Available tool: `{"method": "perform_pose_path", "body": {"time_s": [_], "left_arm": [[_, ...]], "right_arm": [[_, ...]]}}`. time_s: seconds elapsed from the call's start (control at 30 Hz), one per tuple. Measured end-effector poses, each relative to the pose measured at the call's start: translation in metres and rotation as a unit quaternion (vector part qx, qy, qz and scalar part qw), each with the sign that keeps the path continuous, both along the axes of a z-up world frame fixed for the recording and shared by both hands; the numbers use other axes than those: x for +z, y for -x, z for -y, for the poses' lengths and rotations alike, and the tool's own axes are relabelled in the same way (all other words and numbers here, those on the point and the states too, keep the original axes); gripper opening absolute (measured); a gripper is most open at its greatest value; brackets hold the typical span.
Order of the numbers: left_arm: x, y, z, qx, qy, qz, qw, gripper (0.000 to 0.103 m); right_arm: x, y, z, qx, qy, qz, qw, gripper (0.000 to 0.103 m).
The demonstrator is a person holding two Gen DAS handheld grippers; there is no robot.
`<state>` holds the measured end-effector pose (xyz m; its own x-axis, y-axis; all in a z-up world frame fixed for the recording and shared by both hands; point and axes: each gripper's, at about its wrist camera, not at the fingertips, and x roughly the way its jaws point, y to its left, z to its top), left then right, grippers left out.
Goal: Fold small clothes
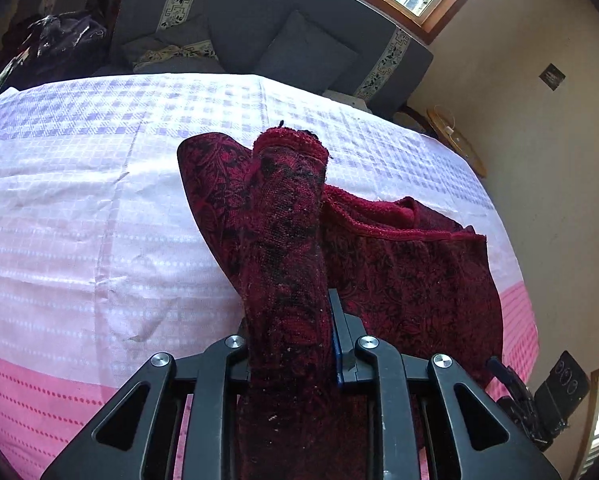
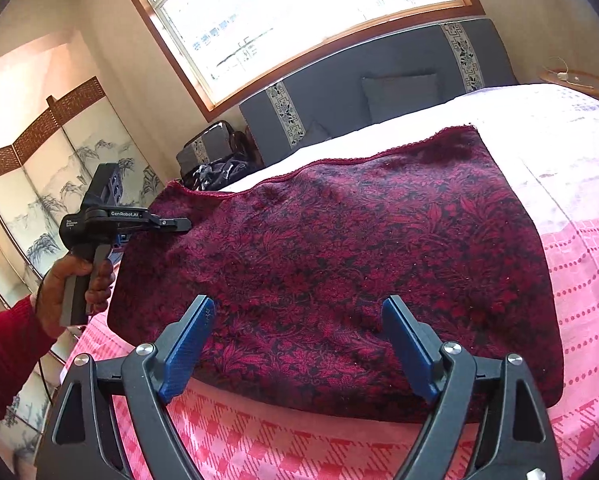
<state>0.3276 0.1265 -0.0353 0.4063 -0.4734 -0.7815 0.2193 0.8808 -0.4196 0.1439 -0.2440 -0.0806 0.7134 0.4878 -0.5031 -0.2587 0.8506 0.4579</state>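
A dark red garment with a black floral pattern [image 2: 359, 256] lies spread on the bed. My left gripper [image 1: 289, 316] is shut on one part of it [image 1: 287, 248], which bunches up between the fingers and rises toward the camera; the rest [image 1: 411, 272] drapes to the right. In the right wrist view the left gripper [image 2: 179, 224] holds the garment's left edge, lifted slightly. My right gripper [image 2: 299, 312] is open and empty, its blue pads [image 2: 187, 348] hovering over the garment's near edge.
The bed has a white, lilac and pink checked cover [image 1: 79, 200]. A grey headboard with cushions [image 2: 379, 88] stands behind it under a window [image 2: 299, 12]. A painted folding screen [image 2: 39, 184] stands at the left. A small round wooden table [image 1: 455, 140] is beside the bed.
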Motion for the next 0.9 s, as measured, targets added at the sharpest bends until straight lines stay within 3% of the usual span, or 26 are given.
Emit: {"method": "perform_pose_path", "body": {"time_s": [0.3, 0.47, 0.67, 0.9], "left_arm": [[0.067, 0.028, 0.064, -0.061, -0.029, 0.028, 0.9973, 0.022], [0.088, 0.036, 0.097, -0.081, -0.016, 0.029, 0.9961, 0.022], [0.094, 0.037, 0.135, -0.093, 0.009, 0.026, 0.9953, 0.022], [0.089, 0.032, 0.169, -0.095, 0.046, 0.002, 0.9944, 0.022]], "right_arm": [[0.018, -0.014, -0.006, 0.003, 0.044, -0.009, 0.999, 0.083], [0.023, -0.022, 0.001, -0.013, 0.071, -0.019, 0.997, 0.081], [0.029, -0.024, 0.007, -0.034, 0.108, -0.020, 0.993, 0.081], [0.026, -0.028, 0.024, -0.050, 0.111, -0.031, 0.992, 0.081]]}}
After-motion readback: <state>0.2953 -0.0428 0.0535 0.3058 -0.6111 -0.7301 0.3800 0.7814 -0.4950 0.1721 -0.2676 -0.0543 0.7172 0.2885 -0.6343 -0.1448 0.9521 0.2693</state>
